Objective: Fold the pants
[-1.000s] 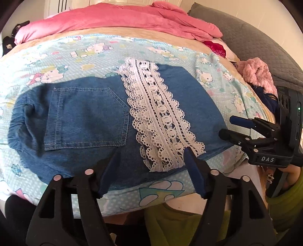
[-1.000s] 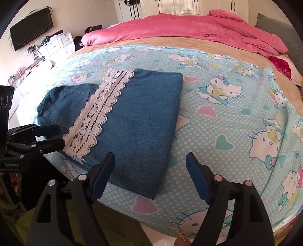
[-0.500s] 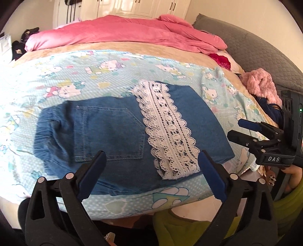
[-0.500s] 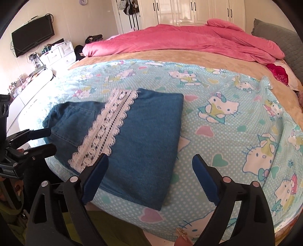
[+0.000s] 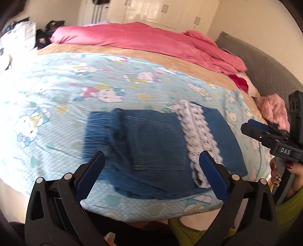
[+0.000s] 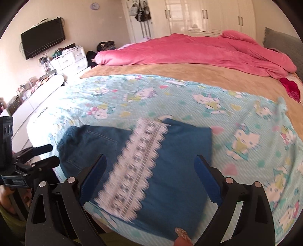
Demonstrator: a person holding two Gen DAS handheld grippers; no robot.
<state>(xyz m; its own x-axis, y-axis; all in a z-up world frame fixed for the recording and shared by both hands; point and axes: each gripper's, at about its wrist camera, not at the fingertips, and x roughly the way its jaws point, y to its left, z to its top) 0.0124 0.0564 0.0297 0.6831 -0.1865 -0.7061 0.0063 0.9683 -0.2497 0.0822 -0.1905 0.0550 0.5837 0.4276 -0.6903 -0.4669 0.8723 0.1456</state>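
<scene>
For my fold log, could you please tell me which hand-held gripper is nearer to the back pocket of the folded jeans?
Left. The left hand-held gripper hangs over the back pocket; the right hand-held gripper is beyond the lace strip.

A bed (image 6: 189, 75) fills the room, covered with a light blue cartoon sheet (image 6: 246, 117). At the far side of the bed lies a pink blanket (image 6: 189, 51). Behind the bed stand white wardrobes (image 6: 198, 17). Left of the bed, a black television (image 6: 43, 43) hangs above white drawers (image 6: 70, 58).
</scene>
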